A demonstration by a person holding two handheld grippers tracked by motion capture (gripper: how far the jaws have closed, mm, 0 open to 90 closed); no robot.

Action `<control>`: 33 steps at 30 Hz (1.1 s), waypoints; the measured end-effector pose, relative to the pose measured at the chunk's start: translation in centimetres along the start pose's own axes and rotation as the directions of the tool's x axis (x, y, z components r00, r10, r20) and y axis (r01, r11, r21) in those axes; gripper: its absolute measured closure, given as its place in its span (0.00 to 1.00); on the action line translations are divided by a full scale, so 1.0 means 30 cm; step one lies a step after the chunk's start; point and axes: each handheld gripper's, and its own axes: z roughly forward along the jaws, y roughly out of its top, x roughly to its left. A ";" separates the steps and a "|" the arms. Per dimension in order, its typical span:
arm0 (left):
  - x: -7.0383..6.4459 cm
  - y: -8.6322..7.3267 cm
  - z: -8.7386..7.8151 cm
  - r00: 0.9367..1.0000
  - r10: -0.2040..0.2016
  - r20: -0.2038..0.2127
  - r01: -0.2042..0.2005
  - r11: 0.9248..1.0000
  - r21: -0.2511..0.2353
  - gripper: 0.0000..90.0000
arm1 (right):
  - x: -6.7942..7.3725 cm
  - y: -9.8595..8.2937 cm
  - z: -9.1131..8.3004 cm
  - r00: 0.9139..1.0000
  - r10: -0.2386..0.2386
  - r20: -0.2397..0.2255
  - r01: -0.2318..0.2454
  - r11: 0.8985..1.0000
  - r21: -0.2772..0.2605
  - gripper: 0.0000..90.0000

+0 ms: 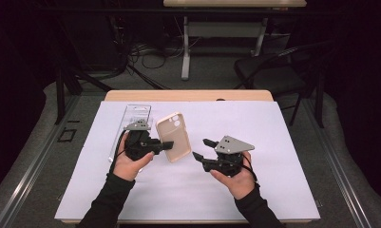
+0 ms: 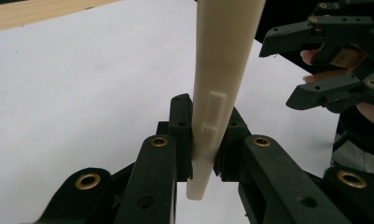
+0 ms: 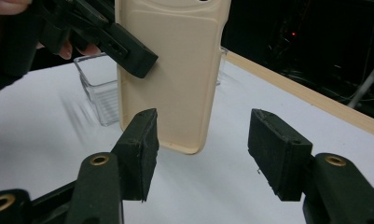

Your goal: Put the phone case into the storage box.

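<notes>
I see the beige plastic phone case (image 1: 174, 136) held up off the surface, just left of its middle, with its camera cutout at the far end. My left tool (image 1: 160, 146) is clamped on the case's left long edge; in the left gripper view the pads (image 2: 182, 135) press both faces of that thin edge. My right tool (image 1: 201, 148) sits just right of the case with its jaws spread apart and nothing between them, not touching it. Behind the left tool a clear plastic package tray (image 1: 133, 118) lies flat. Everything rests over a white sheet (image 1: 273, 156) covering the wooden surface (image 1: 188, 95). Beyond, the room is dark: grey floor, tangled cables (image 1: 145, 54), a black folding chair (image 1: 278, 66) at far right and another table's white legs (image 1: 185, 47).
</notes>
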 end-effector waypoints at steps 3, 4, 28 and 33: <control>-0.008 0.003 -0.006 0.999 0.032 0.031 -0.032 0.999 -0.002 0.90 | 0.000 0.003 -0.011 0.999 0.017 -0.027 -0.018 1.000 -0.018 0.48; -0.008 0.003 -0.006 0.999 0.032 0.031 -0.032 0.999 -0.002 0.90 | -0.001 0.004 -0.013 0.999 0.022 -0.033 -0.022 1.000 -0.020 0.48; -0.058 0.006 0.012 0.971 0.119 0.208 -0.126 0.992 0.022 0.90 | -0.025 0.003 -0.049 0.981 0.097 -0.169 -0.093 0.995 0.029 0.57; -0.071 0.005 0.027 0.960 0.139 0.241 -0.154 0.987 0.043 0.90 | -0.028 0.000 -0.050 0.975 0.106 -0.197 -0.102 0.994 0.030 0.66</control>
